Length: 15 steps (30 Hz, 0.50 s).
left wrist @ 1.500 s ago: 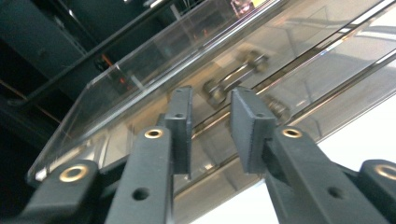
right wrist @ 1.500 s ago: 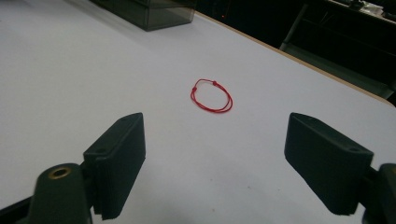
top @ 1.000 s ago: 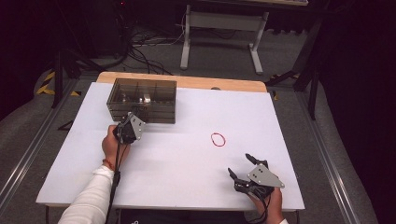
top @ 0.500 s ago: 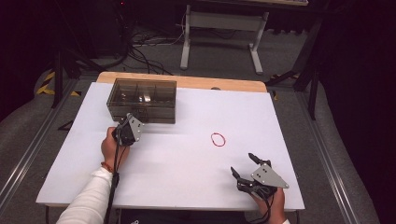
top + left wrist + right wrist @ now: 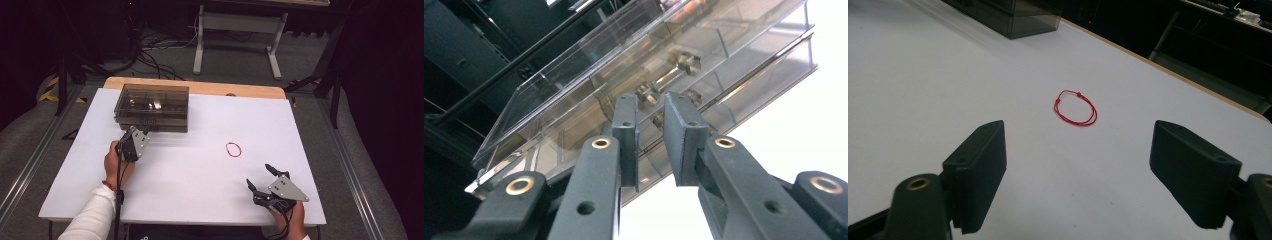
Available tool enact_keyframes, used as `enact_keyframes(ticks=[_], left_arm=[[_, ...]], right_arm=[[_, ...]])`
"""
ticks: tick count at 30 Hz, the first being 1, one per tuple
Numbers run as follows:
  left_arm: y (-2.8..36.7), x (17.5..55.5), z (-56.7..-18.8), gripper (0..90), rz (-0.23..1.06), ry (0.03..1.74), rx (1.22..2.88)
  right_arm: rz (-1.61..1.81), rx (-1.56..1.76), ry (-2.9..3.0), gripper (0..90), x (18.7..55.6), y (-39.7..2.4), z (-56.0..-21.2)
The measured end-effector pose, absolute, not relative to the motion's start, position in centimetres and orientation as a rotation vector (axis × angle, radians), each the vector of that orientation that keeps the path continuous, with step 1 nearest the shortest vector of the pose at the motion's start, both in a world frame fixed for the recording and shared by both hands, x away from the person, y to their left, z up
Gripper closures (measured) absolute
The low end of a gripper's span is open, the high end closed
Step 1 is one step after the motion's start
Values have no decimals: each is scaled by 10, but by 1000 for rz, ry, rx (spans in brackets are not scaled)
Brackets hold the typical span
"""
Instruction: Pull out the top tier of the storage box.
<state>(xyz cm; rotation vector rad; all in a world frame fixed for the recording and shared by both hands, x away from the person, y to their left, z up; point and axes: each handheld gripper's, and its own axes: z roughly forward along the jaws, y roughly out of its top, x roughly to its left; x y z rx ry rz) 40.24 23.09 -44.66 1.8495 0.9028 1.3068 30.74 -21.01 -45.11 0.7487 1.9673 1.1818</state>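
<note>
A smoky clear plastic box (image 5: 152, 102) with a shut lid and inner compartments stands at the table's far left. Its front face (image 5: 724, 55) fills the left gripper view, with small metal parts inside. My left gripper (image 5: 142, 132) points at the box's front edge. Its jaws (image 5: 651, 145) stand a narrow gap apart with nothing between the pads. A red string loop (image 5: 233, 149) lies flat on the white tabletop, right of centre. My right gripper (image 5: 259, 175) rests near the front right edge, aimed at the loop (image 5: 1076, 107), its jaws (image 5: 1078, 170) wide apart and empty.
The white tabletop (image 5: 190, 175) has a wooden strip (image 5: 240, 90) along its far edge. The box's corner (image 5: 1013, 15) shows far off in the right gripper view. Beyond the table are a metal stand (image 5: 235, 30) and floor cables.
</note>
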Motion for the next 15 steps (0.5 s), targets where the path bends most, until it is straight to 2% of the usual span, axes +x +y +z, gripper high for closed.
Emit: enact_keyframes(ticks=[3,9,15], left_arm=[[235,397,-440,895,1248,886,1828],[236,393,-427,896,1191,855,1842],[252,410,-406,896,1074,919,1858]], right_arm=[[1176,749,1983,254,307,-210,-451],[1177,752,1983,253,307,-209,-451],[1184,751,1979,247,307,-210,-450]])
